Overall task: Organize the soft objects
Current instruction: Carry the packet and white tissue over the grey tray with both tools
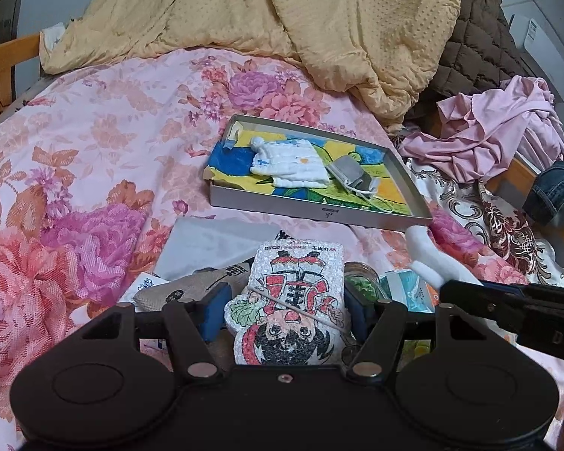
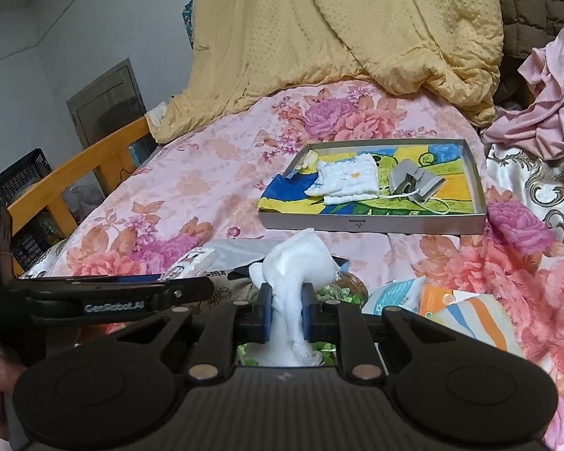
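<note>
My left gripper [image 1: 286, 308] is shut on a flat foam cartoon figure [image 1: 293, 285] in red, white and black, gripped by its sides between the blue pads. My right gripper [image 2: 286, 312] is shut on a bunched white gauze cloth [image 2: 295, 263] that sticks up above the pads. Further up the bed lies a shallow grey box [image 2: 372, 222] with a colourful lining. Inside it are a folded white cloth [image 2: 347, 180] and a grey pouch [image 2: 413, 182] with a white cord. In the left wrist view the right gripper [image 1: 455, 291] comes in from the right, carrying the white gauze cloth [image 1: 428, 259].
Floral pink bedding [image 1: 94, 143] covers the bed. A yellow quilt [image 1: 282, 11] is heaped at the back, a pink garment [image 1: 507, 127] at the right. Packets [image 2: 425, 295], a jar [image 2: 349, 285] and a grey bag [image 1: 214, 240] lie near the grippers. A wooden rail [image 2: 86, 165] borders the left.
</note>
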A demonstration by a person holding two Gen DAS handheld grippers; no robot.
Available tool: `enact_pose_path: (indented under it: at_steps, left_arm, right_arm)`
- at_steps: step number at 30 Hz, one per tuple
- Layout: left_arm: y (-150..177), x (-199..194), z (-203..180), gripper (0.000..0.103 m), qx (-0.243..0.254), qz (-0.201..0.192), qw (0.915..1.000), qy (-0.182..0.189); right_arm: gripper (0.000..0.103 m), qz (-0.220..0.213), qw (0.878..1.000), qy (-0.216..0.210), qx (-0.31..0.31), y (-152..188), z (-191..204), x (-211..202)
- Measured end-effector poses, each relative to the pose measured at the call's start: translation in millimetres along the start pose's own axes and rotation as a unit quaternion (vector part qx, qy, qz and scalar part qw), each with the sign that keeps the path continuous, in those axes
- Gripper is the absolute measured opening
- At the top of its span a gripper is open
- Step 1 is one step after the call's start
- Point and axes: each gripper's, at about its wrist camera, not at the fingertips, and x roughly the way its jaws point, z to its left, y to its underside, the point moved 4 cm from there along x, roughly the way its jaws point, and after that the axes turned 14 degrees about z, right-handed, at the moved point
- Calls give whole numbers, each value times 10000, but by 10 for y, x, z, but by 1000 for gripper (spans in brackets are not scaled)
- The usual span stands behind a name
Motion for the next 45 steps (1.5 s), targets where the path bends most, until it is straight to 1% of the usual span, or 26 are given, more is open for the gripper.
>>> enact_pose_path:
  at_steps: [5,14,24,32,37,42,45]
  left_arm:
    - [31,-38,-48,65,9,-13,10000,-39]
    - [65,-181,-125,65,200,-141,9996,-153]
    - [-89,-155,-161,65,268,-283,9990,-199]
    - [-400,10,-234,65,382,-455,9980,-204]
    - [-711,169,-305,65,456,-606,9969,-224]
    - [-1067,449,-375,65,528,-637,9963,-228]
    - [-1242,642,-380,65,510,-627,9964,-269]
  right_arm:
    - [17,-49,9999,35,-87,31,95,-103]
    - [17,-140,9999,14,-79,56,170,-221]
    - [17,-281,9995,125,-69,-95,137,-225]
    - [17,-409,9986,296,-122,-394,36,-99]
    - [17,-656,9962,568,-68,-714,-107,0]
    - [17,-905,9917,916,2,-988,-285,173]
    - [17,-936,9902,1032,136,-1080,-406,325]
